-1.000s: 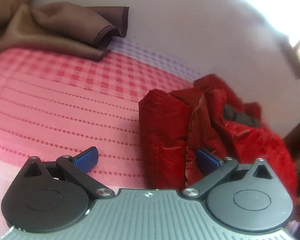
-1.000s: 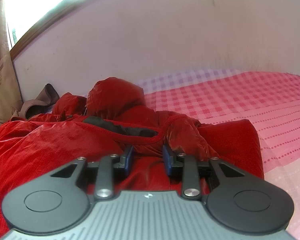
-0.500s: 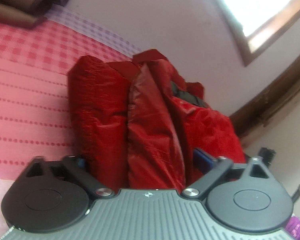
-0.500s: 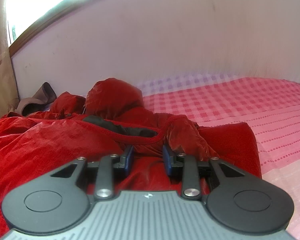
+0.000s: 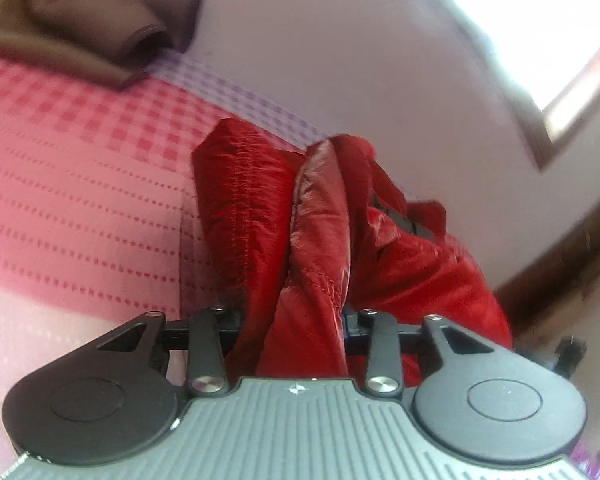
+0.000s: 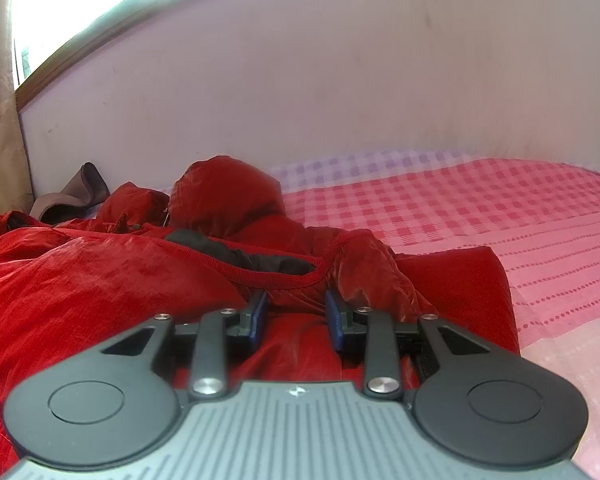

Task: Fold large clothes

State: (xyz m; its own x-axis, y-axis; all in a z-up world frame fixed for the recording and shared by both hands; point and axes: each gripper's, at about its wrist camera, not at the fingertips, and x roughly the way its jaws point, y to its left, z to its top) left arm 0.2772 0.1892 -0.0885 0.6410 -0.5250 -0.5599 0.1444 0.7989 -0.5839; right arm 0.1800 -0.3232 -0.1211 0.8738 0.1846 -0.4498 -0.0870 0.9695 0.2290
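Red shiny padded jacket (image 5: 320, 232) lies bunched on pink checked bed cover (image 5: 80, 184), near wall. My left tool (image 5: 292, 316) just closing, jaws now clamped on jacket fold. Right tool (image 6: 294, 312) pinches jacket edge. I advise lifting both together, evenly.

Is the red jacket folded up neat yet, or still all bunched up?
Still bunched up. The red jacket lies in puffy, crumpled heaps on the pink bedspread, its hood sticking up and black lining showing.

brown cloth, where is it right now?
Left wrist view: the brown cloth is bunched at the top left, on the far edge of the pink checked bedspread against the wall, well apart from the red jacket.
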